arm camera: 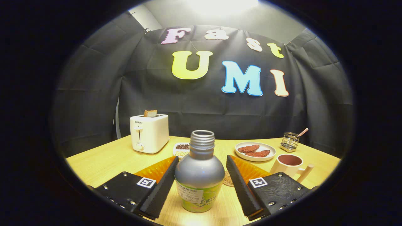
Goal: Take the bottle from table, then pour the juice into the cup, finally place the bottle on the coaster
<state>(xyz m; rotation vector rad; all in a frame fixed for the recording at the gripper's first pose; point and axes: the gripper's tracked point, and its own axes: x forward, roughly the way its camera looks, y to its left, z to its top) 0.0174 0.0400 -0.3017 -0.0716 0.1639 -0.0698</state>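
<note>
An uncapped grey bottle [199,175] with a green label stands upright on the wooden table [100,164], right between my fingers. My gripper [201,161] is open around it: the left finger's pad [161,188] lies close against the bottle's shoulder, while a narrow gap separates the right pad [240,185] from it. A round coaster [228,179] lies flat just behind the bottle, partly hidden by the right finger. Beyond the right finger stands a cream cup [289,165] with a dark inside and its handle pointing right.
A white toaster [149,133] with a slice of bread sticking out stands at the back left. Beside it lies a small dish of grains [181,148]. A plate of reddish slices [255,151] and a wire holder [289,142] sit behind the cup.
</note>
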